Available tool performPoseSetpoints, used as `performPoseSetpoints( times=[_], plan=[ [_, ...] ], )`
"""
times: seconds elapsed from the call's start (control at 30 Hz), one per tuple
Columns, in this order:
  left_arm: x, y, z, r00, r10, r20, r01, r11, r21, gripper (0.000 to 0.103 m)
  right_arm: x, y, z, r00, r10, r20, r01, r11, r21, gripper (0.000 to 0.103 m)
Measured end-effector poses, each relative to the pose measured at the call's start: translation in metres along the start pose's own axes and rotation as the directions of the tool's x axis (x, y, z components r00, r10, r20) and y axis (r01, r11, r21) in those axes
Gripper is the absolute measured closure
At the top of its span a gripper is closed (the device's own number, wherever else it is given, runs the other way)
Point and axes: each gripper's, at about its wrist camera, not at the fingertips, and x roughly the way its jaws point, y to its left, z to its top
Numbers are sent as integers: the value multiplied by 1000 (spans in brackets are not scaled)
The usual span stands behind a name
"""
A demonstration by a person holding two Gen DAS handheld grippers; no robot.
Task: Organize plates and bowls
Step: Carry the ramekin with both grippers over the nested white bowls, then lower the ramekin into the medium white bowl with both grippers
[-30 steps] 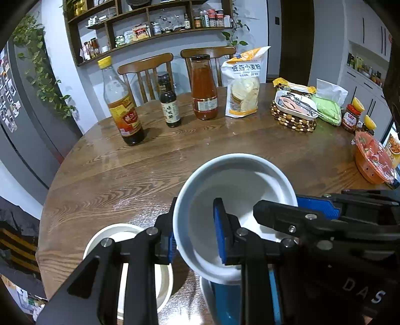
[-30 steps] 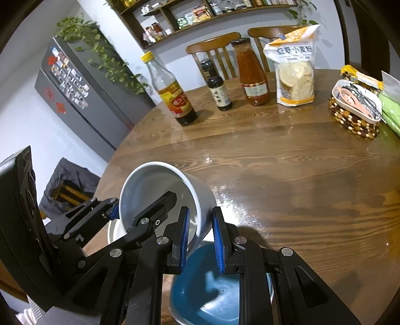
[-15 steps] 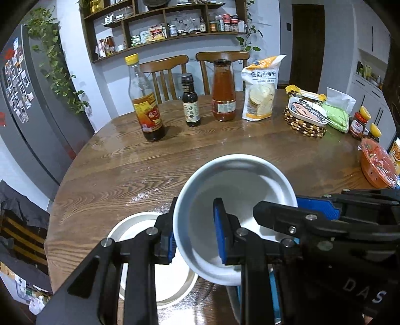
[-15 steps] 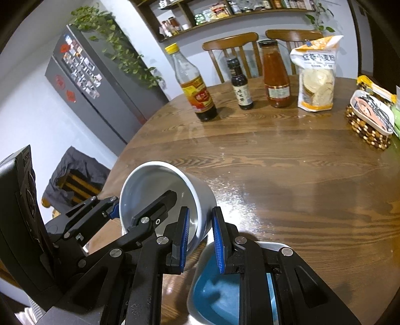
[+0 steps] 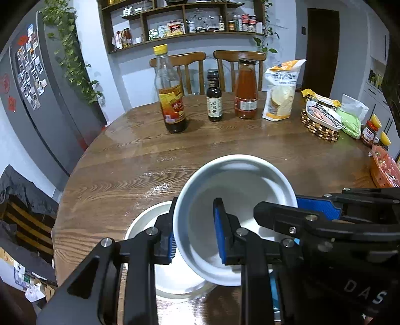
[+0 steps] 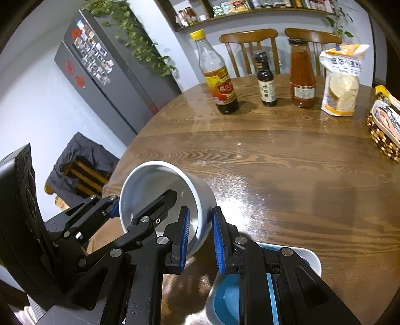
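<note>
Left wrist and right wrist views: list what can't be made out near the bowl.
- Plate, left wrist: mostly hidden by bowl and left gripper.
- Blue dish, right wrist: covered by right gripper, cut off at bottom edge.
- Shelf jars, left wrist: labels too small.

White letters "DAS" stood on a black gripper body (image 5: 360, 292) at lower right. Labels on the bottles and the bag (image 5: 281, 92) were too blurred to read.

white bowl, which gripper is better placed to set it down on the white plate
Left. The left gripper and right gripper both clamp the white bowl at its rim, but the white plate lies directly under the left one; the right sits over the blue dish.
</note>
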Motion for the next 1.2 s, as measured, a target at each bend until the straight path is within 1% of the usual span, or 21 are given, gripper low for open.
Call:
performPoseSetpoints(
  times=[0.43,0.77,1.07,1.2],
  plan=[
    [6,26,-10,999,23,-34,-24,999,-39,80,23,18,4,999,14,-49,-15,999,-32,81],
    [14,47,-13,997,22,-71,-26,998,-54,80,42,27,4,995,30,-91,-33,999,-26,81],
    [39,61,-29,988,-11,-155,-5,995,-100,78,72,26,-4,985,26,-169,-27,1000,-2,81],
    [47,63,-35,982,-20,-188,0,994,-106,79,78,25,-7,982,24,-187,-23,1000,6,81]
  ],
)
